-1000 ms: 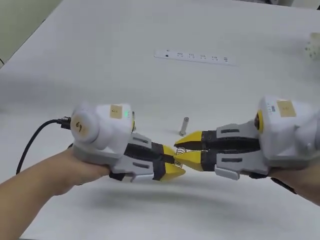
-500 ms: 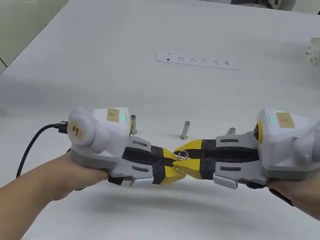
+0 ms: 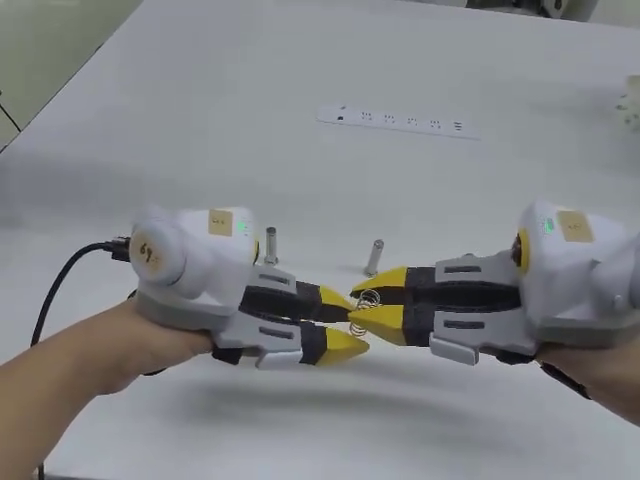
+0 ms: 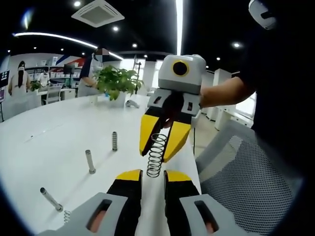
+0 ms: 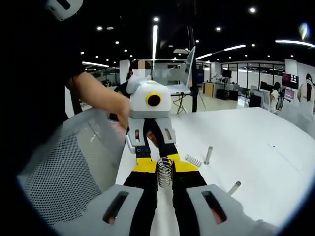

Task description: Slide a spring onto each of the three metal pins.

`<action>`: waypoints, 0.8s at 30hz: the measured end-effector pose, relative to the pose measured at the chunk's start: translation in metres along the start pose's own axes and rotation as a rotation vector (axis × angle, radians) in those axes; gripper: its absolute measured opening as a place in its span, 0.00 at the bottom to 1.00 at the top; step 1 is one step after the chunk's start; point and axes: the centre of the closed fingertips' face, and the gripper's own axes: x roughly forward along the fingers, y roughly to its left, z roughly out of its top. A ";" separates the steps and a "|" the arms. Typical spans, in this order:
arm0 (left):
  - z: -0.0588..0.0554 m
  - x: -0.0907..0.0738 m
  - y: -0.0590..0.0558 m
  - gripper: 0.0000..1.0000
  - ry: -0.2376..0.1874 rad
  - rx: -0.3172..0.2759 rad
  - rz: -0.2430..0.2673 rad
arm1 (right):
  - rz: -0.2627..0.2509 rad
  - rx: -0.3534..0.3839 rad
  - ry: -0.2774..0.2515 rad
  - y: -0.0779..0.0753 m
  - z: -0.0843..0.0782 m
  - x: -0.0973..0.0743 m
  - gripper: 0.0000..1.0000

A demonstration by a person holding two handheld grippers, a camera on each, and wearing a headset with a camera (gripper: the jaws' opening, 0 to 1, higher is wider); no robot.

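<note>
The spring (image 4: 157,147) hangs in the air between my two tools, above the table (image 3: 200,150) near its front edge, a thin bare-wire coil with open turns. The right gripper (image 4: 155,156) has it: its yellow jaws are closed down narrow on the upper coils, so the rest of the coil sticks out past the tips. The free end points at the left gripper (image 4: 153,175), whose jaws stand a little apart and hold nothing. In the left gripper view the coil's end reaches the mouth of that gap, and I cannot tell whether it touches either tip. Behind the tools I count three metal pins (image 4: 90,161) standing in a row on the white top. A second spring (image 4: 66,215) lies loose just beside the nearest pin, which makes two springs. Further back lies one white power strip (image 3: 400,120).
</note>
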 end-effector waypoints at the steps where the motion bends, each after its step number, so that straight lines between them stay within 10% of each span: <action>1: 0.002 -0.002 0.002 0.10 -0.011 -0.007 0.008 | 0.002 0.006 -0.004 0.000 0.000 0.001 0.07; 24: 0.002 -0.037 0.024 0.34 -0.050 -0.054 0.137 | -0.027 0.001 -0.010 -0.010 0.003 0.000 0.07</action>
